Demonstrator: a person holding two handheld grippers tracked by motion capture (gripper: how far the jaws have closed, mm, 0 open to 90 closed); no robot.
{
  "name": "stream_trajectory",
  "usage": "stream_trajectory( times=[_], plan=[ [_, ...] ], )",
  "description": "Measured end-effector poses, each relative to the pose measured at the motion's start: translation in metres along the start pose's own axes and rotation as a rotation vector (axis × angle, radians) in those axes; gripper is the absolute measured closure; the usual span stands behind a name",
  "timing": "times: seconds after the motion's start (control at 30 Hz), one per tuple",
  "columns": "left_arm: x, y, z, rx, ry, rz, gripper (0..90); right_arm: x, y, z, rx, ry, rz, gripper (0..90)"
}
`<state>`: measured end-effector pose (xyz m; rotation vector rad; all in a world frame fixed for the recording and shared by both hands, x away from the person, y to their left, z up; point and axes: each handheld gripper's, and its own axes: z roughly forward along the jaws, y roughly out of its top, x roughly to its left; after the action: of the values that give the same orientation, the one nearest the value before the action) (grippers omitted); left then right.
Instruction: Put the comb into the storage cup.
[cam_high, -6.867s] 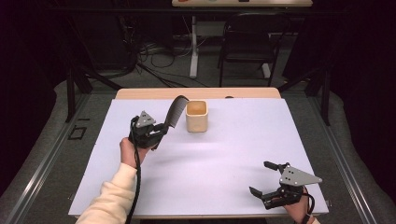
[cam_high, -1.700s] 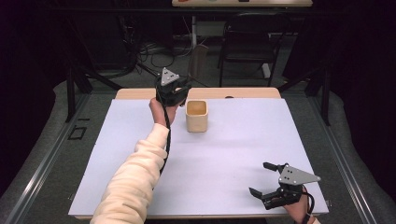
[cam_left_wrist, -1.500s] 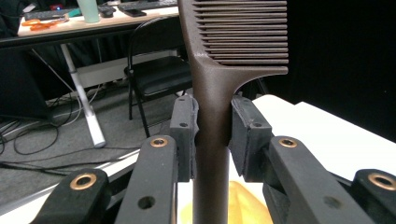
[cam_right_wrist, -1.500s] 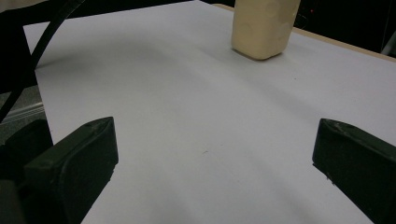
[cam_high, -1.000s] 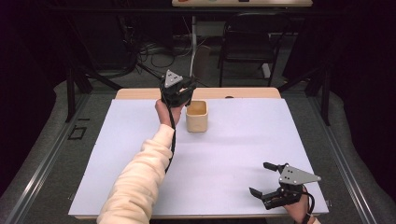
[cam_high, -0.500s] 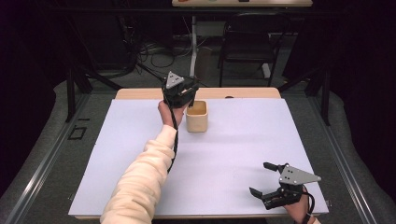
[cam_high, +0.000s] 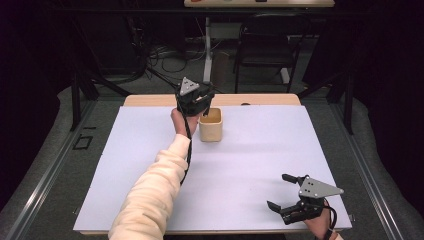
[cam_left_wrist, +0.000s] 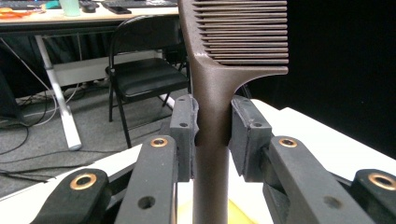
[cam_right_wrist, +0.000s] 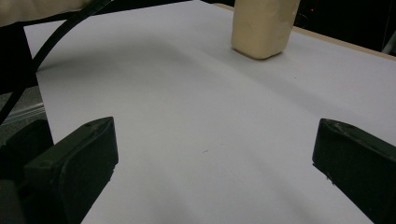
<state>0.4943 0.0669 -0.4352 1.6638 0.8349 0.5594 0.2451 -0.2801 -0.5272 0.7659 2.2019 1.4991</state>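
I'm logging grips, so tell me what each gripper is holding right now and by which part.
The left gripper clamps a brown comb by its handle, just below the teeth. The right gripper holds nothing.

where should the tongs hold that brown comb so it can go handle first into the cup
On the narrow handle just below the toothed head, as the left tongs do now, one pad on each flat side. The comb stands upright, leaving its lower handle free over the tan cup.
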Motion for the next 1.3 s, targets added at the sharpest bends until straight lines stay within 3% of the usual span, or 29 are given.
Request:
stream_trajectory(
  times=[0.57, 1.3],
  plan=[
    [0.003, -0.007, 0.006, 0.029, -0.039, -0.017, 72.3, -0.001, 0.0, 0.0, -0.003, -0.002, -0.002, 0.0],
    [0.005, -0.013, 0.009, 0.058, -0.05, -0.017, 72.2, 0.0, 0.0, 0.0, 0.002, -0.001, 0.002, 0.0]
  ],
)
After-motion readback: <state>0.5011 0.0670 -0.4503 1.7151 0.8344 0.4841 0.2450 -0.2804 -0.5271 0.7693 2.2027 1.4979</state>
